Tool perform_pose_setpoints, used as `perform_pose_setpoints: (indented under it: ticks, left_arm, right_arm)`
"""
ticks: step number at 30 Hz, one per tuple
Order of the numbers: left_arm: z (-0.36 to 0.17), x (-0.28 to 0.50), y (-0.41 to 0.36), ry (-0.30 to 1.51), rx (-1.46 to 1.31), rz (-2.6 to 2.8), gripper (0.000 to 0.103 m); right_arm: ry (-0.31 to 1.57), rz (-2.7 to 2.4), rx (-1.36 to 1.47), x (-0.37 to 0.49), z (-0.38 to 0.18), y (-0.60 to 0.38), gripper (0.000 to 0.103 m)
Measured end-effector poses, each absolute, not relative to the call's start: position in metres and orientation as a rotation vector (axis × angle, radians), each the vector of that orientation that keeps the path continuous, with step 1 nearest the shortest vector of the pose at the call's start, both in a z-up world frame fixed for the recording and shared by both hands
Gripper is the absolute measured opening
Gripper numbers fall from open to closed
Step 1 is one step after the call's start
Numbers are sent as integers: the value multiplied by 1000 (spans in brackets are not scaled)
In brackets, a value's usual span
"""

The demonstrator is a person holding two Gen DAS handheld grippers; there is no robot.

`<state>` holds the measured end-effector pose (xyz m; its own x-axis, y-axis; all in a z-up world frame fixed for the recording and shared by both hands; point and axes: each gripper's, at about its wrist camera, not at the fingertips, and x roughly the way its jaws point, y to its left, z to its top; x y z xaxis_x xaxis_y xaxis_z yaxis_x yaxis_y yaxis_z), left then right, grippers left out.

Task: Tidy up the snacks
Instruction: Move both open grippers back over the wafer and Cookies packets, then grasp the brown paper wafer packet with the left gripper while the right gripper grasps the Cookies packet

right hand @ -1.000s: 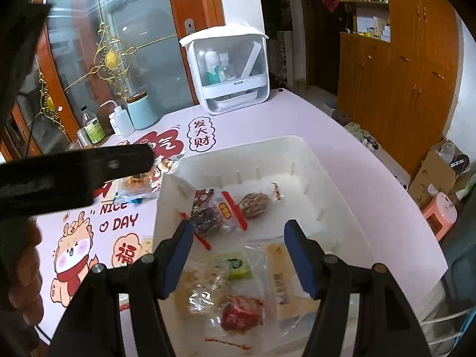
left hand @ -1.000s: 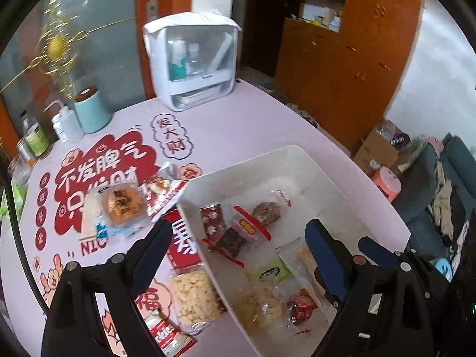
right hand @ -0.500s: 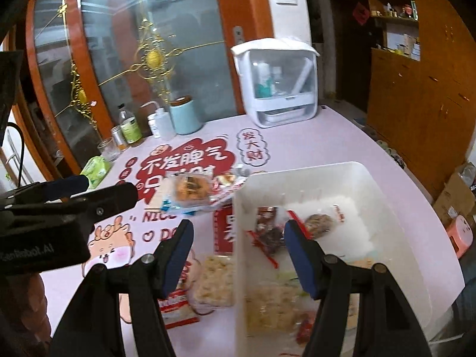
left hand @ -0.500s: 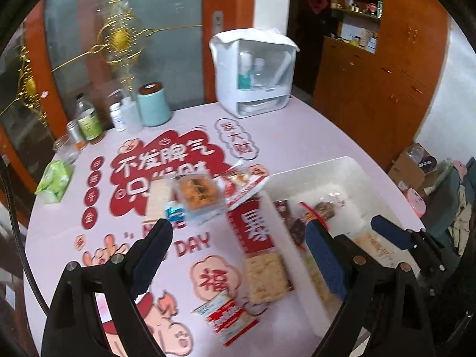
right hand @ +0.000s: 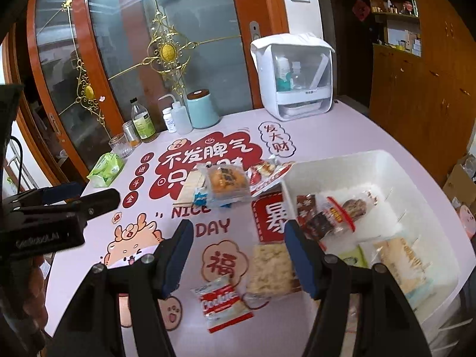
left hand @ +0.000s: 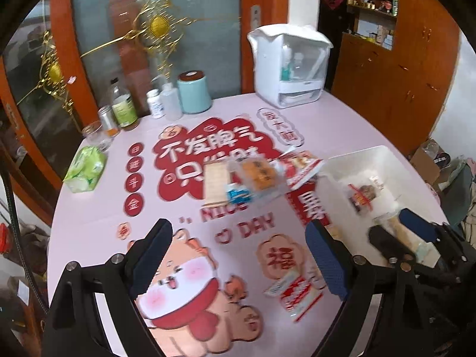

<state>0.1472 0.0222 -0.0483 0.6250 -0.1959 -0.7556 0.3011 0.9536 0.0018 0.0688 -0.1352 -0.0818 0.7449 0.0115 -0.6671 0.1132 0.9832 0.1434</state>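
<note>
A white bin [right hand: 342, 160] stands at the table's right side with several snack packets in it, among them dark red ones [right hand: 315, 217]. Loose on the printed mat lie an orange cake packet [right hand: 227, 183], a wafer packet [right hand: 193, 186], a red-and-white packet [right hand: 267, 172], a pale cracker packet [right hand: 270, 264] and a cookie packet [right hand: 221, 300]. My right gripper [right hand: 239, 229] hovers open and empty above the mat, beside the bin's left wall. My left gripper [left hand: 238, 227] is wide open and empty over the mat, left of the bin [left hand: 357, 154]; the cake packet [left hand: 258, 172] lies beyond it.
At the table's back stand a white lidded box [right hand: 294, 74], a teal canister [right hand: 202, 110], bottles [right hand: 142, 122] and a glass [right hand: 120, 145]. A green tissue pack [right hand: 107, 168] lies at the left. Wooden cabinets line the right wall beyond the table edge.
Both grippers have swung left, away from over the bin and toward the loose packets on the mat. Their jaws have kept the same width and stay empty.
</note>
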Motion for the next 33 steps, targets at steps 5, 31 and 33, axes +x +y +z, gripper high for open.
perform_pose_setpoints:
  ticks: [5,31,33]
  left_arm:
    - [-62,168,67,892,129,-231,90]
    - [-150,216,35,1062,249,-426,90]
    - [-152,222,33,1068,246,-429,90]
  right_arm:
    - [754,-78,211,75,-97,-118,64]
    - [923,-21,132,73,-224,-85,64]
    - [926,-9,104,78,-228,-83,64]
